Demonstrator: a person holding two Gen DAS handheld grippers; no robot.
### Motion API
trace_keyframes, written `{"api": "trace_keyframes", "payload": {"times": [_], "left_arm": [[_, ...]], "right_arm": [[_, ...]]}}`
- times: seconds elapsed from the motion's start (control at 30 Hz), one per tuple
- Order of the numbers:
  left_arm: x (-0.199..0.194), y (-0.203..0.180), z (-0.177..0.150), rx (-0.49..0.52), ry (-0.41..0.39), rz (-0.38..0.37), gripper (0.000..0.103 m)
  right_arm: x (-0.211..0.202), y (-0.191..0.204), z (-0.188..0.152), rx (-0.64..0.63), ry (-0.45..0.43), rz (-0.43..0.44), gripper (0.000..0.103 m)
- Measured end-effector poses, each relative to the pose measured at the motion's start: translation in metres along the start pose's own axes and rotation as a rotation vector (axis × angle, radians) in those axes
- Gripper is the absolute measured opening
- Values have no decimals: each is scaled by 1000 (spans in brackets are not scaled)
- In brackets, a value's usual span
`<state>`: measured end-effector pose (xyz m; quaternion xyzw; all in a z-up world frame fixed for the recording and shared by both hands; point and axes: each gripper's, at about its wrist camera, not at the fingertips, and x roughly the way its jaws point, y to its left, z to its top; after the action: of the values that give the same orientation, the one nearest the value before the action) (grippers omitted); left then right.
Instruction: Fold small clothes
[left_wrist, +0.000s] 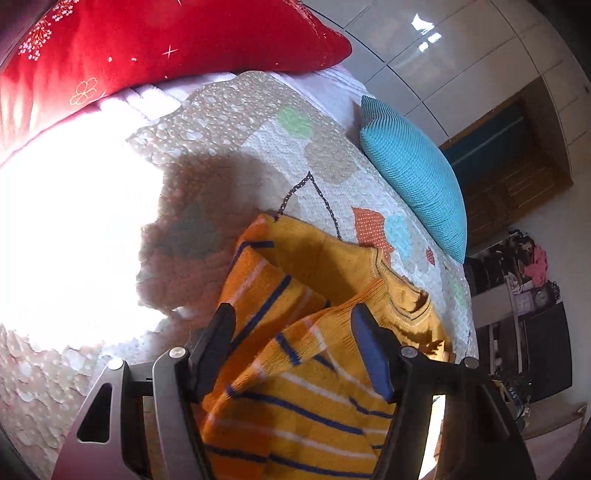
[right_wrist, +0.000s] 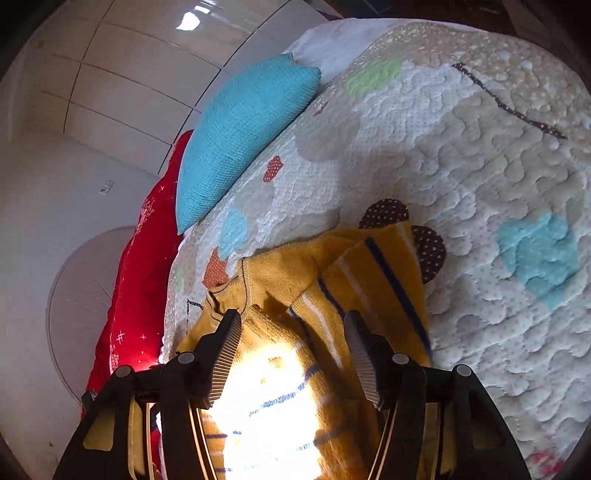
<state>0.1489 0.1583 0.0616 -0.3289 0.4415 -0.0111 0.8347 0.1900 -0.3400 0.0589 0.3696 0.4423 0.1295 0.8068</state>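
Two hand-held grippers, left (left_wrist: 293, 332) and right (right_wrist: 291, 338), gape over one striped sweater (left_wrist: 295, 398).

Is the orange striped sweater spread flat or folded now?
Partly folded: the sweater lies bunched on the quilt, one striped part turned over its plain middle, the collar still showing.

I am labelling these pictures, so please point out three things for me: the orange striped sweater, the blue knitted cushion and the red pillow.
orange striped sweater (left_wrist: 295, 402), left wrist view, on its striped body.
blue knitted cushion (right_wrist: 240, 140), right wrist view, on the middle of its face.
red pillow (left_wrist: 166, 48), left wrist view, on its broad red face.
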Motion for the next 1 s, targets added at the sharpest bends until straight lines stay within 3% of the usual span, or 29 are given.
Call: {"api": "trace_keyframes", "payload": {"times": [0.1, 0.3, 0.43, 0.57, 0.7, 0.77, 0.8, 0.83, 0.87, 0.9, 0.93, 1.0], "left_arm": [[-18, 14, -12, 47, 4, 30, 72], [-37, 43, -49, 84, 51, -31, 86], [-27, 49, -70, 98, 113, -88, 86], [-9, 36, -82, 177, 162, -120, 88], [13, 20, -80, 187, 144, -125, 101], [21, 13, -77, 156, 116, -101, 102], [24, 8, -77, 153, 107, -70, 102], [28, 2, -78, 169, 111, -24, 101], [30, -6, -79, 207, 111, 31, 81], [30, -13, -80, 243, 118, 67, 37], [29, -17, -80, 252, 146, 73, 22], [16, -18, -76, 228, 154, 46, 18]], "right_arm": [[-33, -6, -11, -77, 8, -32, 71], [-63, -43, -46, -100, 60, -78, 75], [-56, -62, -69, -51, 96, -47, 75], [-48, -53, -80, -102, 83, 4, 80], [-22, -35, -80, -170, 81, 6, 80], [-9, -25, -81, -202, 51, -14, 80], [-3, -20, -81, -206, 31, -33, 75], [1, -17, -81, -200, 16, -53, 56], [6, -15, -81, -181, 15, -68, 42], [11, -17, -78, -141, 36, -45, 27], [11, -21, -76, -92, 52, -9, 25], [3, -22, -72, -55, 55, 26, 23]]}}
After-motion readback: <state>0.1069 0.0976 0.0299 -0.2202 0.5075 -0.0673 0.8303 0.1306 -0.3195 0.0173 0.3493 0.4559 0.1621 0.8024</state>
